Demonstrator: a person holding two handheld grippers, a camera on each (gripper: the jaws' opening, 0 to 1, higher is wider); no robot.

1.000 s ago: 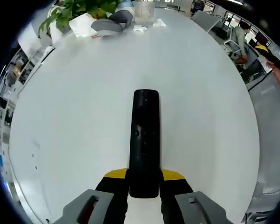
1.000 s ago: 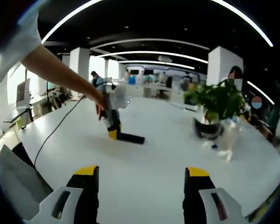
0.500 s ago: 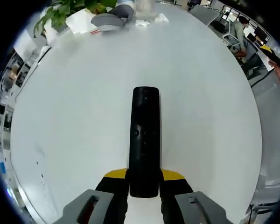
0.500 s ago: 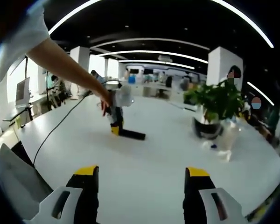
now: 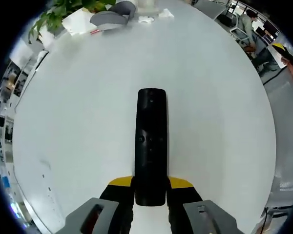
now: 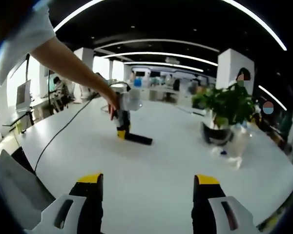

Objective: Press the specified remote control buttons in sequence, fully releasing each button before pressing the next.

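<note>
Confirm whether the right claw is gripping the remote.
No: the right claw is open and holds nothing, while the remote lies far off in the left claw.

Slim black remote control (image 5: 151,146), lying flat on white table (image 5: 78,112). Pointing toward 12 o'clock, near end clamped at 6 o'clock.
</note>
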